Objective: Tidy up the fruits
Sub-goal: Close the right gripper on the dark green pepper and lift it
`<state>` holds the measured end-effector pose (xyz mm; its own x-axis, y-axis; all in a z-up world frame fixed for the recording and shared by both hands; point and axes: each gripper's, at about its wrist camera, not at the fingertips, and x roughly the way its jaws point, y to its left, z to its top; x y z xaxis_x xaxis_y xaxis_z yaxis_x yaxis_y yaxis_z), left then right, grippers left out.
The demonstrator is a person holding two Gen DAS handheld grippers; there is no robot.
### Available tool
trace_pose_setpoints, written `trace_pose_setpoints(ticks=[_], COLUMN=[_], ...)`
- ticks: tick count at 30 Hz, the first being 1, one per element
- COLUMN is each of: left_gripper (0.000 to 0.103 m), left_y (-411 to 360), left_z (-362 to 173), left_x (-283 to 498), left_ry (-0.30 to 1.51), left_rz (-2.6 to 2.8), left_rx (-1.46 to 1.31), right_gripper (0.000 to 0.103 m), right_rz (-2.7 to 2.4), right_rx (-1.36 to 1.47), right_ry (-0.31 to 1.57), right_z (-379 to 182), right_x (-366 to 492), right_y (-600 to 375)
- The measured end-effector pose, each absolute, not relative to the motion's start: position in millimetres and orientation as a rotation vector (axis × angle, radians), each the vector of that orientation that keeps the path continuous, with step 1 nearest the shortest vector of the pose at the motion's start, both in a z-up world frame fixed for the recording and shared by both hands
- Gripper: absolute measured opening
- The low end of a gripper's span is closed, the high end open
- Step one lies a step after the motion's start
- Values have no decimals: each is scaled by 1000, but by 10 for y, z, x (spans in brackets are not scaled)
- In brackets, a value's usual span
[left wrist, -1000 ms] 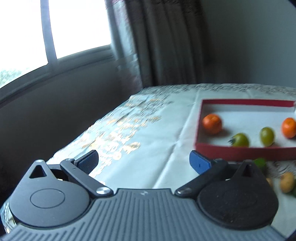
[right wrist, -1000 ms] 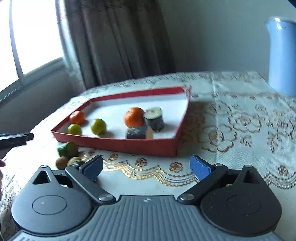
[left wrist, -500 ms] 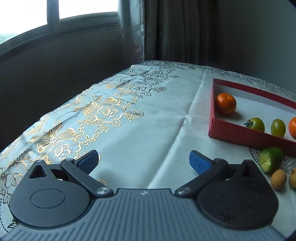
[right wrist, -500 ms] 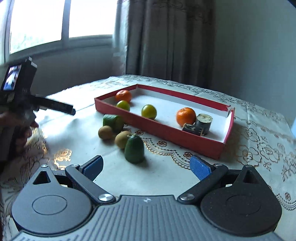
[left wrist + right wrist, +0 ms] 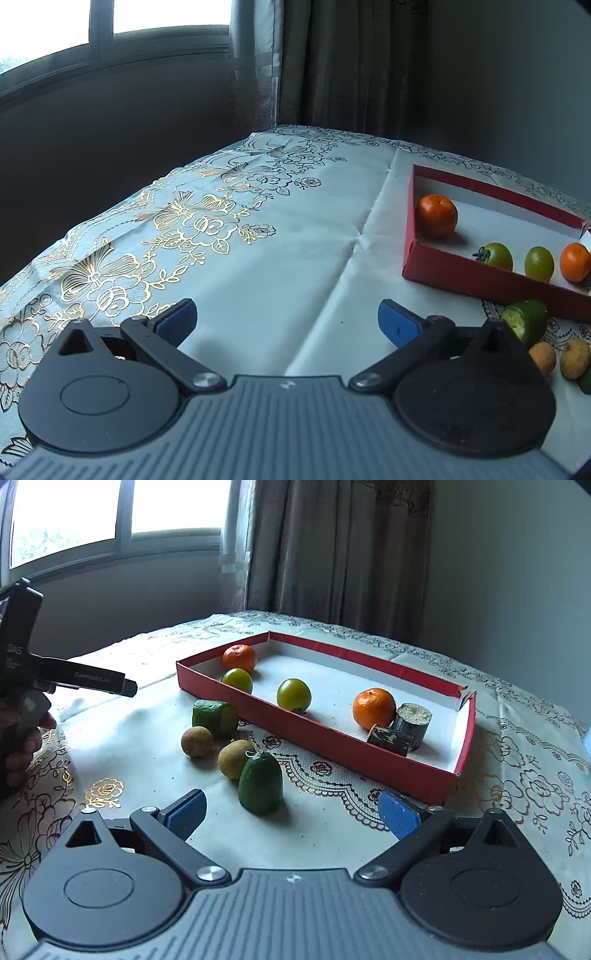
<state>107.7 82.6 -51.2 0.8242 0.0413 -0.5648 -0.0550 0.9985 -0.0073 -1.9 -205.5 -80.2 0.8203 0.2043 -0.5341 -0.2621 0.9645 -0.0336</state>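
Note:
A red tray (image 5: 317, 734) on the table holds two oranges (image 5: 373, 708), two green tomatoes (image 5: 293, 694) and two dark stump pieces (image 5: 410, 722). In front of it on the cloth lie a cut green fruit (image 5: 215, 717), two brown kiwis (image 5: 197, 741) and a dark green fruit (image 5: 260, 782) standing upright. My right gripper (image 5: 291, 812) is open and empty, just short of the dark green fruit. My left gripper (image 5: 286, 319) is open and empty over bare cloth, left of the tray (image 5: 480, 280). The cut green fruit (image 5: 526, 319) and the kiwis (image 5: 574, 358) show at its right.
The table carries a pale floral cloth (image 5: 221, 229). A window (image 5: 110, 517) and dark curtains (image 5: 332, 542) stand behind the table. The left gripper body and the hand holding it show at the left edge of the right wrist view (image 5: 22, 664).
Both grippers have swung and dropped closer to the table. The right one now faces the loose fruits from nearer. The left one moved nearer the tray. Both stay open.

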Motion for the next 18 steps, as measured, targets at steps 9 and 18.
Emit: trace_pose_setpoints(ticks=[9,18], left_gripper=[103,103], left_y=[828,833], left_z=[-518,-523], left_x=[1078,1080], left_ry=[601,602], left_rz=[40,39], left_rx=[-30,-31], right_gripper=[77,62], right_rz=[280,303], right_rx=[-100,-102], right_ry=[627,627], right_z=[-859,-849], right_x=[185,257], right_y=[-2016,-1975])
